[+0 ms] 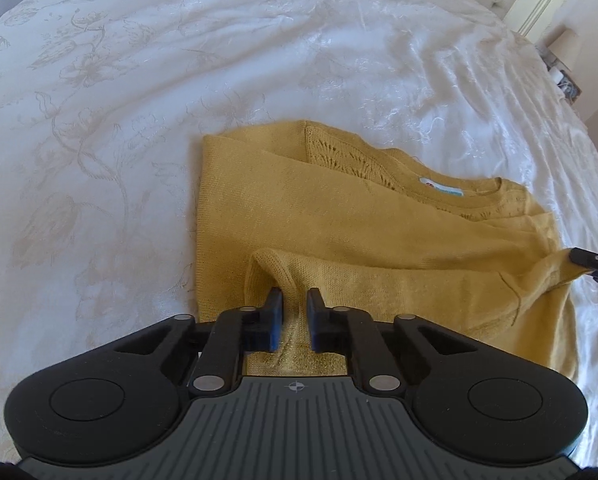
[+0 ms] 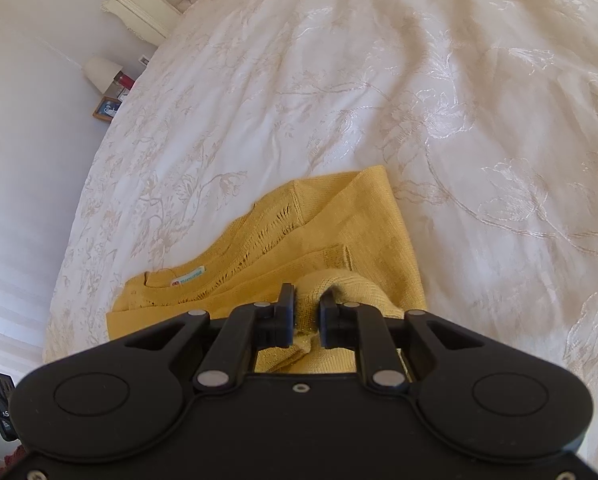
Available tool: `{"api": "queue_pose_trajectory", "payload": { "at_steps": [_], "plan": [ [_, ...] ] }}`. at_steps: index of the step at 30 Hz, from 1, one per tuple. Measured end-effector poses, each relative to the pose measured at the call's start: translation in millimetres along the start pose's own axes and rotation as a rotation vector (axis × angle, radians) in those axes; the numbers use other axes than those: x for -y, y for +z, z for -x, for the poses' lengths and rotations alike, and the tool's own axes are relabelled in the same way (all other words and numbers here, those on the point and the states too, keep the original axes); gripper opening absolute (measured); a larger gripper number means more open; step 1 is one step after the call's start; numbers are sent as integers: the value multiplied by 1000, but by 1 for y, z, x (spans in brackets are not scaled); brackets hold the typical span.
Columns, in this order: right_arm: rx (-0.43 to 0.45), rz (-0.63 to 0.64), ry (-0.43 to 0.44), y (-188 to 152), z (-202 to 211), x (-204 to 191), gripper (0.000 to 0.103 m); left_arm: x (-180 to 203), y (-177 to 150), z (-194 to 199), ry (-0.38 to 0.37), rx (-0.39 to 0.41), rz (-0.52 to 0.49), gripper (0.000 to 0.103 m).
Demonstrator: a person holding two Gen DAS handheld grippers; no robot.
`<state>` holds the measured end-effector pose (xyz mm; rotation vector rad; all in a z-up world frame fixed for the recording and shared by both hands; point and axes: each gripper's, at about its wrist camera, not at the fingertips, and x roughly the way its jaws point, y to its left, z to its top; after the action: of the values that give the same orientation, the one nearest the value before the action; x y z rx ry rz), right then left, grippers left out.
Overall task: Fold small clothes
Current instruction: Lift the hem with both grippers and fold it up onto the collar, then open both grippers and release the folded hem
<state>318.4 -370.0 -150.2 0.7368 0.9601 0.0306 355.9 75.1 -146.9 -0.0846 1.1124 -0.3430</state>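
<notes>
Left wrist view: the left gripper [image 1: 295, 304] pinches a fold of the yellow sweater [image 1: 339, 216] on the white bedspread [image 1: 139, 100], jaws nearly closed. Rightward, the right gripper [image 2: 307, 307] clamps its hem [image 2: 315, 300]; judging by the layers, folding is partly done.

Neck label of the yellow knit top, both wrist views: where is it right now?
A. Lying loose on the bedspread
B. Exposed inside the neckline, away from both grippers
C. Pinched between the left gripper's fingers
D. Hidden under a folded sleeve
B. The neck label shows uncovered inside the collar of the yellow knit top, beyond the left gripper and the right gripper, which both pinch yellow fabric nearer the cameras.
</notes>
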Motion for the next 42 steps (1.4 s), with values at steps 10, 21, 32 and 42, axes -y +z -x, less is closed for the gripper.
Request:
{"api": "queue_pose_trajectory", "payload": {
  "at_steps": [10,21,32,42],
  "plan": [
    [57,-5,38,2,18,-7,23,-29,14,35,-143,154,337,4],
    [23,-46,-23,38,-32,-1,24,-43,64,-5,-71,191,361,4],
    [100,14,-11,36,-11,-10,68,-49,70,8,-10,219,339,17],
    [-8,214,4,5,-18,-50,68,20,13,13,-48,72,-3,22]
  ]
}}
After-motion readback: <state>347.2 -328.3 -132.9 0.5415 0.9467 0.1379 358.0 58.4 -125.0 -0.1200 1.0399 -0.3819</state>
